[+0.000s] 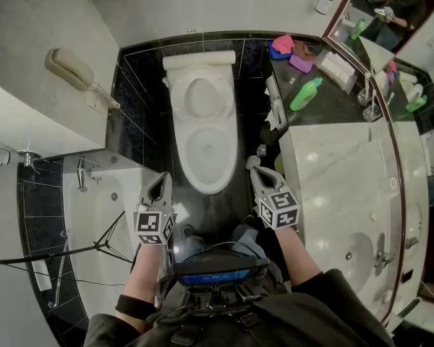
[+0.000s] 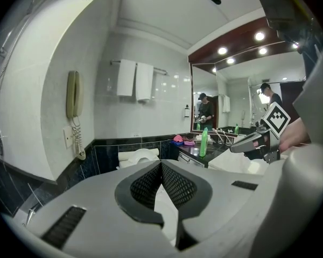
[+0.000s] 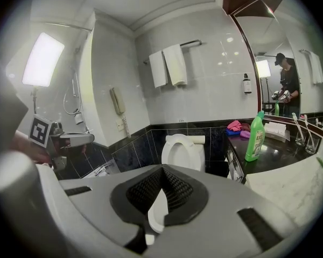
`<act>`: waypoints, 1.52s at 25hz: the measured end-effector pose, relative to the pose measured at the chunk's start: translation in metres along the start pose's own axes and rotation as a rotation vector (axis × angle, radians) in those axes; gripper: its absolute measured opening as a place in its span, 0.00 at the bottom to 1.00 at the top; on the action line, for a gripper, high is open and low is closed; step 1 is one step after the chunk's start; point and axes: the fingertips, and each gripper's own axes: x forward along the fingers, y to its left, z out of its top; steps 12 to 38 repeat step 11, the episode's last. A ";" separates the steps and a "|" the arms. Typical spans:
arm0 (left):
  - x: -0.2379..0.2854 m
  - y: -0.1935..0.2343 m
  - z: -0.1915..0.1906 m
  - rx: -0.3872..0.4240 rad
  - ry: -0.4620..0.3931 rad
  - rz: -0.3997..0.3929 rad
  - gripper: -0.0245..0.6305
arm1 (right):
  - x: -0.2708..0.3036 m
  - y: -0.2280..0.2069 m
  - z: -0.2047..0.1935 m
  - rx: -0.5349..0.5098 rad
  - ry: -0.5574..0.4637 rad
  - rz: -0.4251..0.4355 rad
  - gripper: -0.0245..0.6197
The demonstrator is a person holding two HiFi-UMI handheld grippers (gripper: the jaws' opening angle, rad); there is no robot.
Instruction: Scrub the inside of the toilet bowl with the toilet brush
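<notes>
The white toilet (image 1: 202,132) stands against the far wall with its lid raised and its bowl open. It also shows in the left gripper view (image 2: 137,157) and the right gripper view (image 3: 180,149). My left gripper (image 1: 159,183) hovers near the bowl's front left, with its jaws together and nothing between them (image 2: 161,164). My right gripper (image 1: 254,165) is level with the bowl's front right, also shut and empty (image 3: 162,168). A dark brush-like thing (image 1: 270,133) stands on the floor between toilet and vanity. Neither gripper touches it.
A marble vanity (image 1: 340,179) with a basin (image 1: 358,255) runs along the right. A green bottle (image 1: 306,94) and pink cloths (image 1: 289,49) lie on its dark far end. A bathtub (image 1: 94,201) and a tripod (image 1: 94,248) are at left, and a wall phone (image 1: 69,67) hangs above.
</notes>
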 end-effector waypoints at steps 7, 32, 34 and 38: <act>0.000 0.002 -0.001 0.003 0.004 0.006 0.04 | 0.002 -0.003 -0.001 0.005 0.002 0.000 0.04; 0.000 0.003 0.000 0.001 0.009 0.004 0.04 | 0.006 0.002 0.003 0.006 0.005 0.011 0.04; 0.000 0.003 0.000 0.001 0.009 0.004 0.04 | 0.006 0.002 0.003 0.006 0.005 0.011 0.04; 0.000 0.003 0.000 0.001 0.009 0.004 0.04 | 0.006 0.002 0.003 0.006 0.005 0.011 0.04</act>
